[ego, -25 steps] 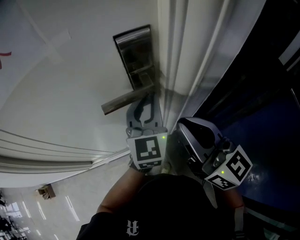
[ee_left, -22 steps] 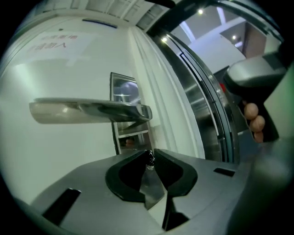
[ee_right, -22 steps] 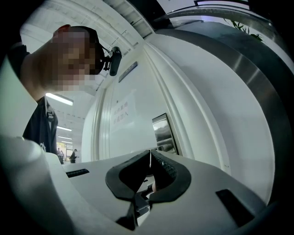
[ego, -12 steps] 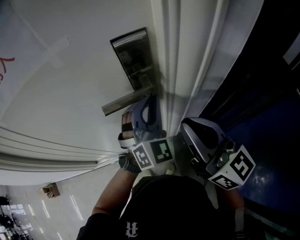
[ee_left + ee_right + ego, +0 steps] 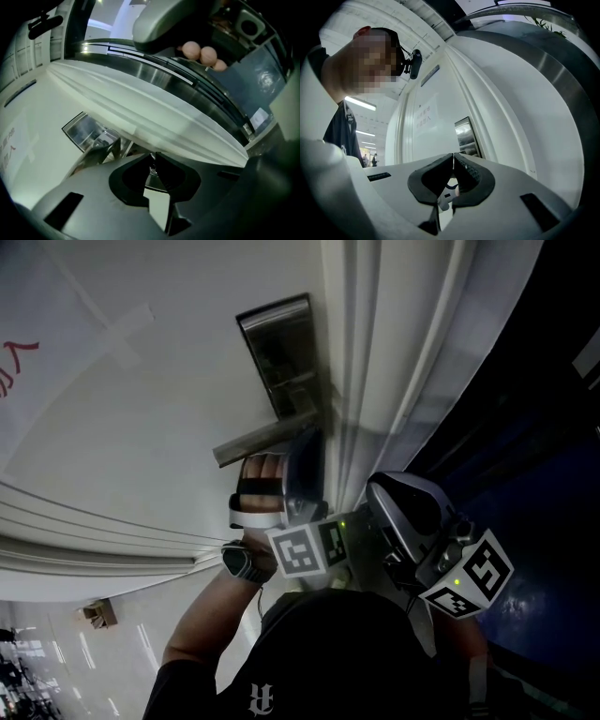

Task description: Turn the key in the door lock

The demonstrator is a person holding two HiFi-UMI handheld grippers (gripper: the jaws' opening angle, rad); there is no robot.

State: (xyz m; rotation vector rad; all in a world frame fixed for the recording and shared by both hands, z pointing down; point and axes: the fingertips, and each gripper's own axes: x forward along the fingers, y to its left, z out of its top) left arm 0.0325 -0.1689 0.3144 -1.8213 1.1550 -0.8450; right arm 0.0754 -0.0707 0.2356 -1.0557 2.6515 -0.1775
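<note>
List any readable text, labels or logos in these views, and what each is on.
Nothing reads cleanly.
Red handwriting on the sheet taped to the door: cut off at the frame edge, unreadable.
Faint print on the door sheet, right gripper view: too blurred.
White emblem on the person's dark shirt: a logo, no letters readable.
Small white sticker, left gripper view: too small.

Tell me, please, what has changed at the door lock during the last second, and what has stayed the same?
The left gripper has rolled about its own axis just below the door handle. Its jaws have just been closing on a small metal piece, apparently the key. The right gripper stayed beside it with its jaws shut, and the door handle kept its position.
</note>
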